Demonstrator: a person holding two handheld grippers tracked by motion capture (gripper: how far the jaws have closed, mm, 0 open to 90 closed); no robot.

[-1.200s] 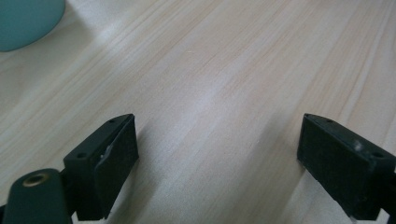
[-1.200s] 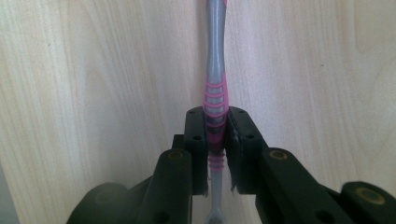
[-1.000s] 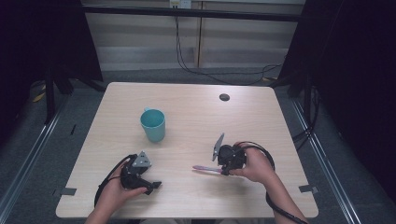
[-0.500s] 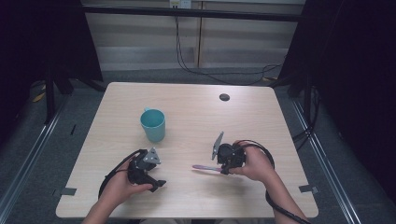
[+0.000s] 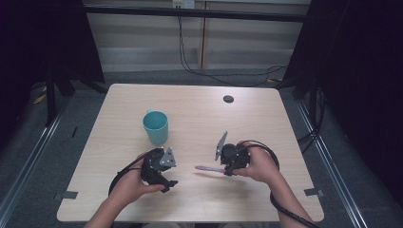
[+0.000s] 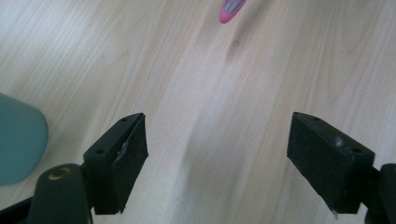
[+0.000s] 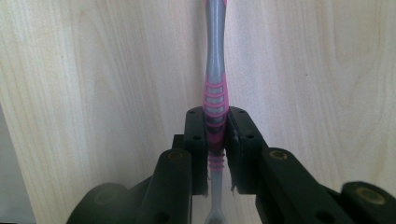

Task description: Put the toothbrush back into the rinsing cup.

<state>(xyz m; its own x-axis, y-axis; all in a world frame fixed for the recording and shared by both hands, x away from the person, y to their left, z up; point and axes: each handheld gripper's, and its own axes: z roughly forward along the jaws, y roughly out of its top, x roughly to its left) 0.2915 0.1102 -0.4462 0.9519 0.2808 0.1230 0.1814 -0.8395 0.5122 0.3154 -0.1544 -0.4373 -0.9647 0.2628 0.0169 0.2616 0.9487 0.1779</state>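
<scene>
A pink and grey toothbrush (image 5: 208,168) sticks out leftward, level over the wooden table, with my right gripper (image 5: 224,169) shut on its handle. In the right gripper view the toothbrush (image 7: 215,88) runs straight up from between the closed jaws of the right gripper (image 7: 217,135). My left gripper (image 5: 164,171) sits near the table's front, left of the brush, held in a hand. In the left gripper view that left gripper (image 6: 217,135) is open wide over bare wood. The toothbrush tip (image 6: 231,8) lies ahead of it and a teal cup (image 6: 18,140) at its left. The cup (image 5: 156,127) stands upright behind the left gripper.
A small dark round disc (image 5: 228,99) lies near the far edge of the table (image 5: 199,114). Cables trail from both grippers over the table's front edge. Dark frame posts stand at both sides beyond the table.
My left gripper has moved right and a little away from the front edge, closer to the cup and the toothbrush tip. The right gripper and the toothbrush have stayed put.
</scene>
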